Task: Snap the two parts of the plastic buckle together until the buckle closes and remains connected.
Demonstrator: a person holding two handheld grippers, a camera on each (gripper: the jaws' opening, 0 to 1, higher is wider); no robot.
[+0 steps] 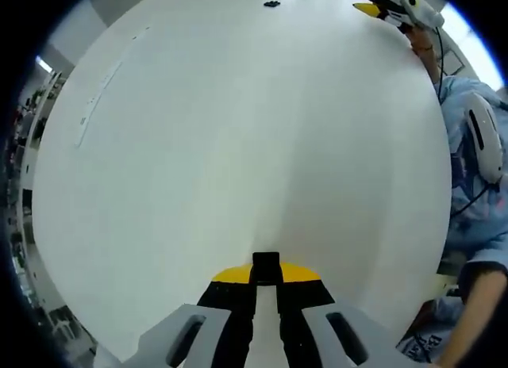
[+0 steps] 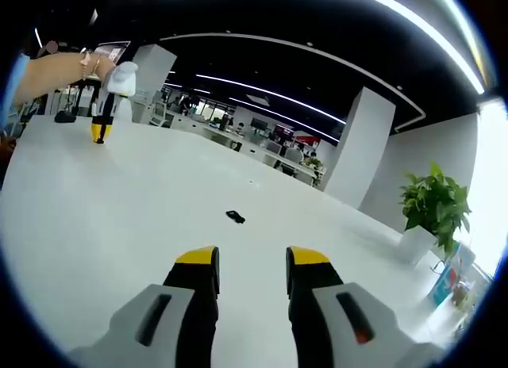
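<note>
- Clamping a black buckle piece point(image 1: 266, 267), the left gripper point(image 1: 266, 274) hovers over the white table point(image 1: 238, 146).
- Another small black part point(image 2: 235, 217) lies apart ahead of the right gripper point(image 2: 252, 274), whose jaws stand wide and empty.
- Both probably light, stiff, slippery plastic; best gripped across the flat sides.
- No writing readable.

Wide bare white table point(image 2: 119, 225) ahead of the right gripper point(image 2: 252, 269), jaws apart, nothing between it and the small black buckle piece point(image 2: 235, 217) lying alone mid-table. Far left, the left gripper point(image 2: 99, 132) stands over the tabletop, well away. In the left gripper view, open surface runs right up to the buckle piece point(image 1: 272, 3); the person's sleeve point(image 1: 476, 201) crowds the right edge.
</note>
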